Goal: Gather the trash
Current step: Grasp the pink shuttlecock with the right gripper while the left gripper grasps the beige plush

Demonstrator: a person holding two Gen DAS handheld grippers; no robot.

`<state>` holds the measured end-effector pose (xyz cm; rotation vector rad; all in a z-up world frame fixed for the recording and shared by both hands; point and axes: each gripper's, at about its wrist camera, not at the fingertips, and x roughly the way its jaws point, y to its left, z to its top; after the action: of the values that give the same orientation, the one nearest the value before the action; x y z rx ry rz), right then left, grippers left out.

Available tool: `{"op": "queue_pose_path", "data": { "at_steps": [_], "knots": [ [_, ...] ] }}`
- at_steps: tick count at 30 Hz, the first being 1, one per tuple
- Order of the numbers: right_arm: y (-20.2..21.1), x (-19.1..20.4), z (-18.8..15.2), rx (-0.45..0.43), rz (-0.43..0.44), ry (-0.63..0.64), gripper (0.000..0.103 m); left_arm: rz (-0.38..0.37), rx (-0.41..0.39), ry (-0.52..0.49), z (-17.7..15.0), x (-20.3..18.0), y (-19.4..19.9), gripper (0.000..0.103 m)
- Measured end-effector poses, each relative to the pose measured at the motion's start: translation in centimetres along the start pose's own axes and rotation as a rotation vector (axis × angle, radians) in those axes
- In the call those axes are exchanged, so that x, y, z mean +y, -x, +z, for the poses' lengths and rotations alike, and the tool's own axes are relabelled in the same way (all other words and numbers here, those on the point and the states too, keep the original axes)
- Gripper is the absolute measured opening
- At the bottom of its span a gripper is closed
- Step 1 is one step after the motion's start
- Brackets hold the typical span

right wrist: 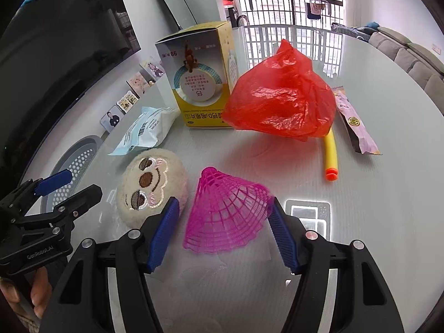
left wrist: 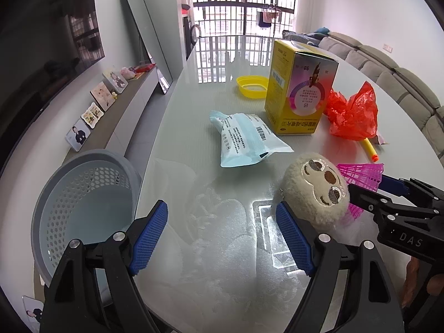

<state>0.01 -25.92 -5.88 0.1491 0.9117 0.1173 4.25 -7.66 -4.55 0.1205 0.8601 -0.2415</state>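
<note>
My left gripper [left wrist: 222, 236] is open and empty over the glass table [left wrist: 216, 263]. A grey perforated basket [left wrist: 83, 194] stands just off the table's left edge. A beige plush sloth [left wrist: 316, 191] lies by the left gripper's right finger. My right gripper [right wrist: 224, 230] is open around a pink shuttlecock skirt [right wrist: 227, 216], whose edges lie near both pads. Beyond lie a blue wipes packet [left wrist: 247, 138], a yellow box [left wrist: 299, 86], a red plastic bag [right wrist: 280, 94], a yellow foam dart [right wrist: 330, 152] and a purple snack wrapper [right wrist: 355, 122].
A yellow lid [left wrist: 252, 86] lies further back on the table. A sideboard with photo frames [left wrist: 97, 102] runs along the left wall under a TV [left wrist: 50, 36]. A grey sofa [left wrist: 402, 77] stands on the right. The left gripper also shows in the right wrist view [right wrist: 55, 191].
</note>
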Motion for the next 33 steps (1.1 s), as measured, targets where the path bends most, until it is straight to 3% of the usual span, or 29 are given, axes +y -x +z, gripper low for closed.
{"op": "queue_pose_path", "data": {
  "at_steps": [5, 11, 15, 33],
  "knots": [
    [0.2, 0.1, -0.1, -0.01, 0.008, 0.008, 0.061, -0.008, -0.002, -0.006, 0.0, -0.4, 0.1, 0.079],
    [0.4, 0.0, -0.3, -0.009, 0.019, 0.01, 0.04, -0.018, -0.004, -0.016, 0.1, -1.0, 0.3, 0.079],
    [1.0, 0.0, -0.5, -0.024, 0.02, 0.008, 0.035, -0.027, -0.011, -0.025, 0.0, -1.6, 0.6, 0.08],
    [6.5, -4.1, -3.2, -0.12, -0.028, -0.085, 0.035, -0.113, -0.011, -0.084, 0.3, -6.1, 0.8, 0.081]
  ]
}}
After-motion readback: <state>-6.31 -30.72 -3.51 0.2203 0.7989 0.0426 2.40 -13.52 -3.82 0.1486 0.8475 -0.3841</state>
